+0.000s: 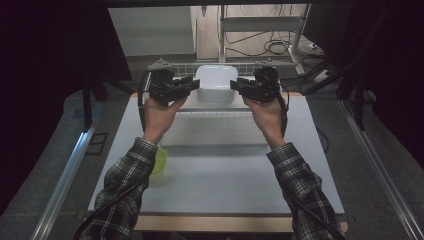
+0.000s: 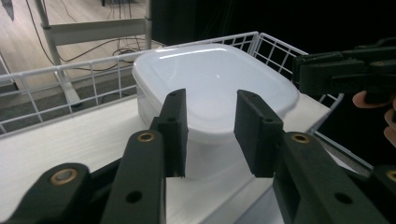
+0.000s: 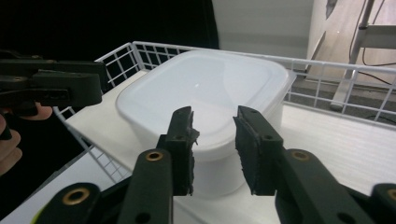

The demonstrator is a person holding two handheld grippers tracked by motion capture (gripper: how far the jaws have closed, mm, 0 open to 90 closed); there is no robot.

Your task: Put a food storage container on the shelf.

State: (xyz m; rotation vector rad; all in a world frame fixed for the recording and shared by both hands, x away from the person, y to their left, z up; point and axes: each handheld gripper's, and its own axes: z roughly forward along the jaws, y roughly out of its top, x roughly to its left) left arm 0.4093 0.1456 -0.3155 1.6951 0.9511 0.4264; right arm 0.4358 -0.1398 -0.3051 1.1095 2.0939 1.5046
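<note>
White lidded container stands upright, lid up, in a white wire basket at the far edge of the table. Footprint is close to square with rounded corners; no clear long axis can be told from the high view. In both gripper views one corner of the container points toward the camera.

Left gripper sits at the container's left side, right gripper at its right side, tips pointing inward at each other with the container between them. High view: both tips just beside the container walls; contact cannot be told.

Left gripper view: left gripper has its jaws apart, with a gap between the pads, nothing pinched; the container's near corner shows through the gap, beyond the pads. Right gripper view: right gripper, same arrangement, jaws apart, container corner seen through the gap, pads not pressing on it.

A yellow-green object lies on the table near the left sleeve, well apart from the basket
</note>
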